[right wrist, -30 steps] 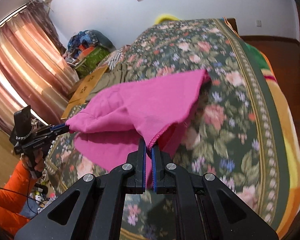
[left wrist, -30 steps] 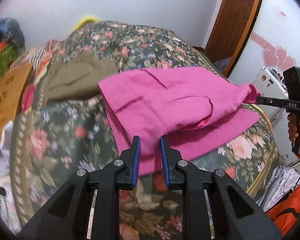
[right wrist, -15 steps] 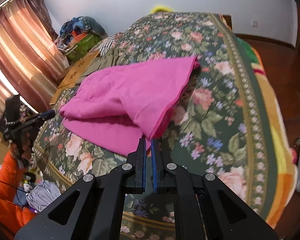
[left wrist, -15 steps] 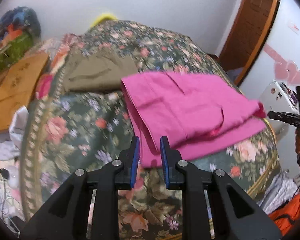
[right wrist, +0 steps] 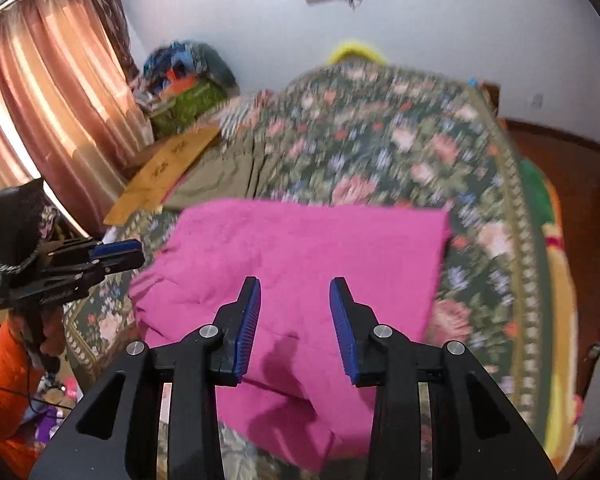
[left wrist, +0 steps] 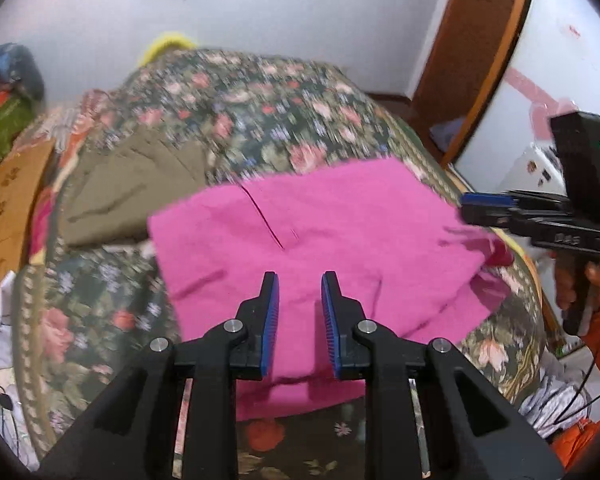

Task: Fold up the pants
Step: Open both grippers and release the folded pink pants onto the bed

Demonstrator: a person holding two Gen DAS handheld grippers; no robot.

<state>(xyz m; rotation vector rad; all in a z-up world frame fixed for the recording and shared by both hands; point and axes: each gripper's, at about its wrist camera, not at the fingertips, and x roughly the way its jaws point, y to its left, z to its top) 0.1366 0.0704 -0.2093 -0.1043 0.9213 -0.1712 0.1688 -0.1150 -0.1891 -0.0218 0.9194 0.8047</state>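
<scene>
The pink pants (left wrist: 320, 232) lie folded on the floral bed cover (left wrist: 236, 120), near its front edge; they also show in the right wrist view (right wrist: 300, 264). My left gripper (left wrist: 299, 280) is open and empty just above the pants' near edge. My right gripper (right wrist: 295, 284) is open and empty above the pants' near side. The right gripper shows from the side in the left wrist view (left wrist: 488, 204), beside the pants' right end. The left gripper shows in the right wrist view (right wrist: 120, 252), beside the left end.
An olive-brown garment (left wrist: 132, 192) lies on the bed behind the pants. A cardboard sheet (left wrist: 4, 204) and piled clothes (right wrist: 188, 76) are at the bed's far side, with curtains (right wrist: 48, 88) beyond. A wooden door (left wrist: 472, 52) and white cabinet (left wrist: 560, 64) stand at the right.
My right gripper has let go of the pink fabric and opened. The raised layer has dropped flat onto the pants. My left gripper stays open and has moved in over the pants.
</scene>
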